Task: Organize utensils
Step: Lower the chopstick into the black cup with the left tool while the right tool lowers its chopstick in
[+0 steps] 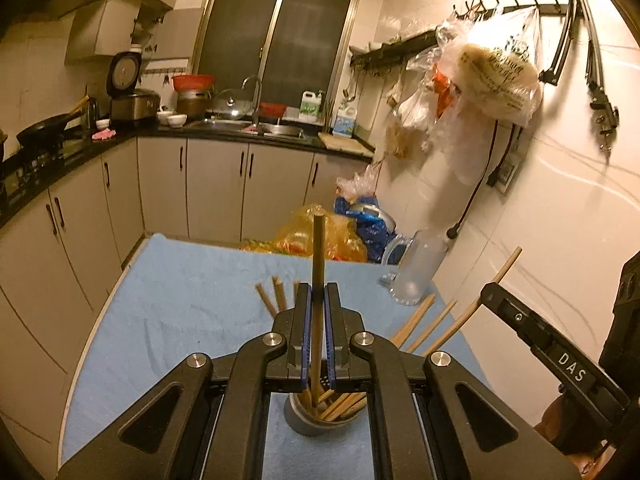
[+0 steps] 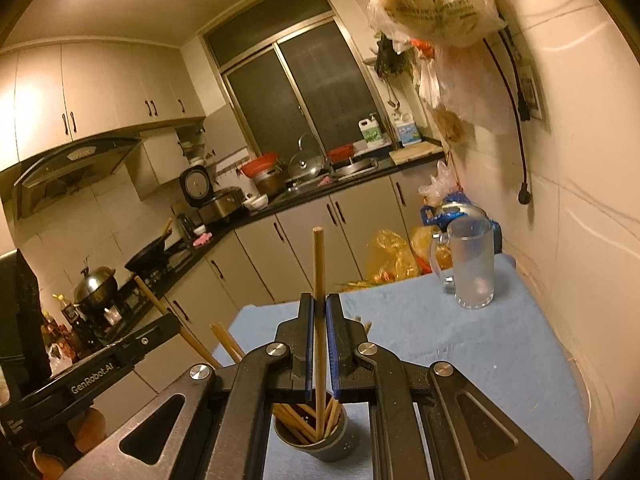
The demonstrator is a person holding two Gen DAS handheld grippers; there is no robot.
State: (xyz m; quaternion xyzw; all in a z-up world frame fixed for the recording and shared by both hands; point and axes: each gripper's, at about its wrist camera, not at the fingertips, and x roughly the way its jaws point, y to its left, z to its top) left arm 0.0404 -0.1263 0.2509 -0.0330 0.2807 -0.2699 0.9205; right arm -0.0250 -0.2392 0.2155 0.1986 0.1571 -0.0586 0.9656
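Holding one upright wooden chopstick (image 1: 319,280) (image 2: 319,300) in each clenched gripper, left gripper (image 1: 318,296) and right gripper (image 2: 319,306); I see the grey metal cup of chopsticks (image 1: 316,420) (image 2: 316,438) directly beneath both, low centre frame, long axes aligned.

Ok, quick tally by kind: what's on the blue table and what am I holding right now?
Held chopsticks: 2, one in the left gripper, one in the right gripper
Metal holder: 1
Glass mug: 1
Total: 4, leaving out the bunched chopsticks inside the holder, which overlap too much to count.
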